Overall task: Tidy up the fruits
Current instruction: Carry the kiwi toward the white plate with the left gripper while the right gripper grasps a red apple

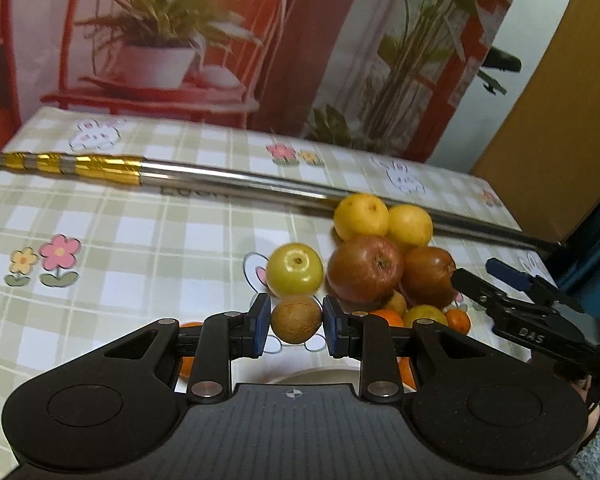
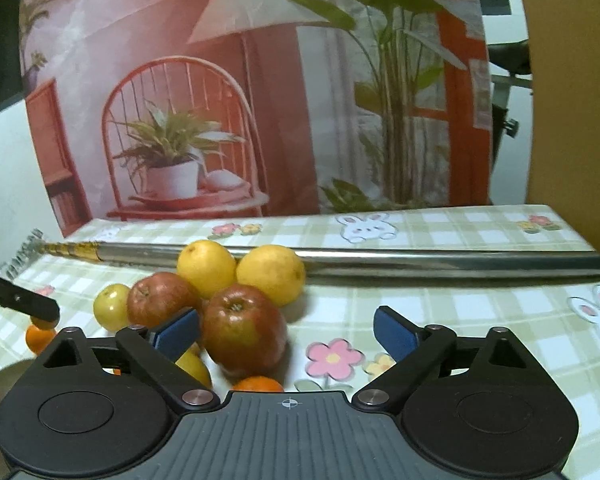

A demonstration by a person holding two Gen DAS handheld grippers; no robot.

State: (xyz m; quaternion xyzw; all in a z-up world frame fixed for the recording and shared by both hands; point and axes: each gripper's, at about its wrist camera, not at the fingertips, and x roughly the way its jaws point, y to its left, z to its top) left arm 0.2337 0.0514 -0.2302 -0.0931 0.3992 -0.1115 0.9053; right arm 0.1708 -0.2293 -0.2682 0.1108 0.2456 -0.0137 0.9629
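Rough round brown fruit (image 1: 296,321) in left tool (image 1: 296,326)

The long silver metal pole with a gold-wrapped end (image 1: 236,179) runs out of the left wrist view at both edges, and its middle passes behind two yellow round fruits (image 2: 240,270). Small orange citrus fruits (image 1: 458,319) show only as slivers behind the black gripper linkage, so their number cannot be told. A pale round plate or bowl (image 1: 312,374) below the fingers (image 1: 260,322) is mostly covered, its shape unclear.
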